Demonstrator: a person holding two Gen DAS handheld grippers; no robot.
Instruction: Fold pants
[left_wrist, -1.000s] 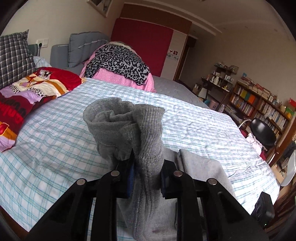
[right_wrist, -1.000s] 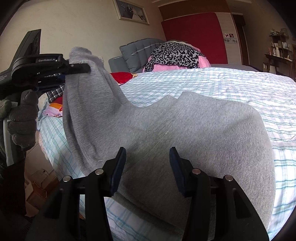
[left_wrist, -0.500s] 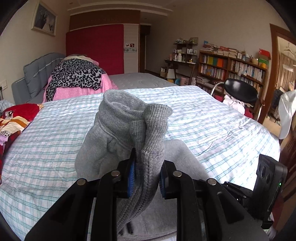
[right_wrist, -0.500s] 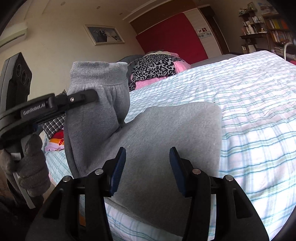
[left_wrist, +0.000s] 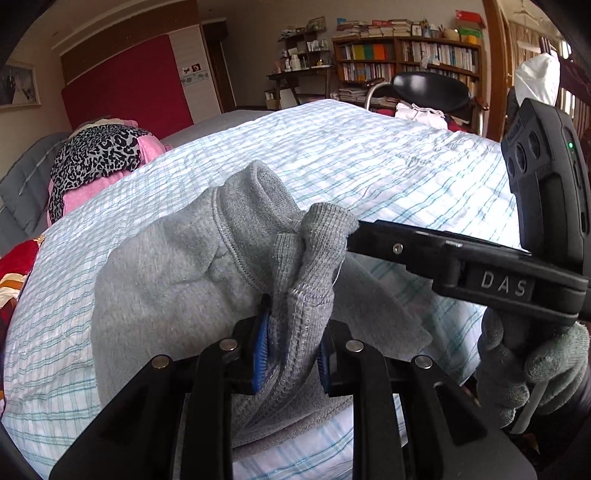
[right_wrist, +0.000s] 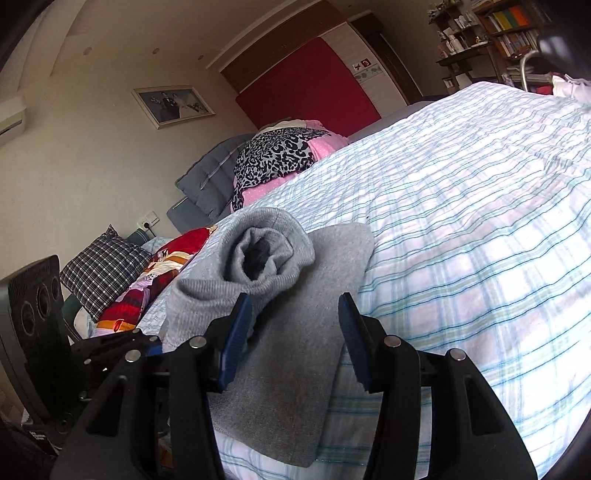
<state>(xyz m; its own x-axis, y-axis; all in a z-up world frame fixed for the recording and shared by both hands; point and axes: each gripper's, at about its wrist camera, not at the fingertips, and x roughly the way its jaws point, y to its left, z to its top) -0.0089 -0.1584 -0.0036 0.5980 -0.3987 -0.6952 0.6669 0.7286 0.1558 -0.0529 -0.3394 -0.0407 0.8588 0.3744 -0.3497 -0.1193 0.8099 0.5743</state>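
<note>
A: Left gripper (left_wrist: 291, 354), jaws clamped on the pants (left_wrist: 177, 280) cuff; right gripper (right_wrist: 293, 332) jaws spread, empty.

B: Pants lie on the bed (right_wrist: 480, 206) edge. Soft, floppy knit: pinch the ribbed cuff, judging by its thickness.

The right claw (right_wrist: 295, 328) sits wide open, with its blue-padded fingers (right_wrist: 236, 332) either side of the grey pants (right_wrist: 295, 332) and nothing pinched. The pants lie on the checked bed (right_wrist: 461, 221), with a rolled ribbed cuff (right_wrist: 258, 258) bunched up just ahead. The left claw (right_wrist: 122, 350) pokes in at the lower left, right by that cuff.
</note>
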